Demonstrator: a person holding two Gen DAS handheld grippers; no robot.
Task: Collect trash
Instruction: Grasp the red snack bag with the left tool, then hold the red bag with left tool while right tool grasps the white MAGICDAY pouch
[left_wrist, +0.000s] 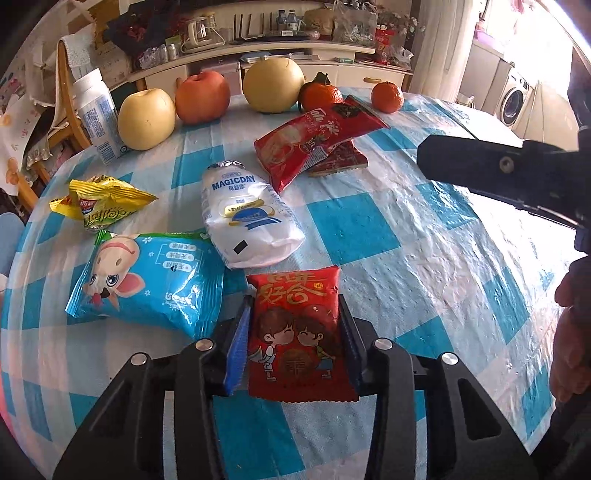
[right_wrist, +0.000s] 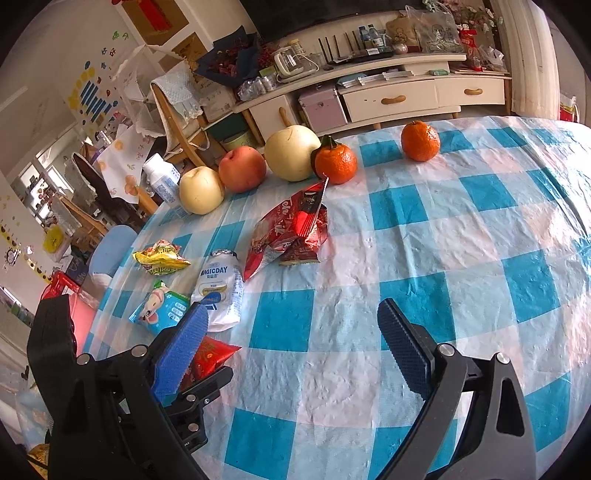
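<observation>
A red snack packet (left_wrist: 295, 332) with a cartoon couple lies on the checked tablecloth (left_wrist: 406, 229). My left gripper (left_wrist: 293, 306) is shut on it, a blue pad pressing each long side. In the right wrist view the same packet (right_wrist: 214, 354) peeks out behind my right gripper's left finger. My right gripper (right_wrist: 295, 325) hangs open over bare cloth with nothing between its fingers. More wrappers lie beyond: a blue mouse-print pack (left_wrist: 147, 288), a white MAGICDAY pouch (left_wrist: 247, 218), a crumpled yellow bag (left_wrist: 103, 203) and two red wrappers (left_wrist: 314, 140).
A row of fruit lines the far edge: a pear (left_wrist: 146, 120), an apple (left_wrist: 202, 96), a larger pear (left_wrist: 273, 85) and two tangerines (left_wrist: 320, 95). A white bottle (left_wrist: 96, 110) stands at the far left. A hand (left_wrist: 569, 332) is at the right edge.
</observation>
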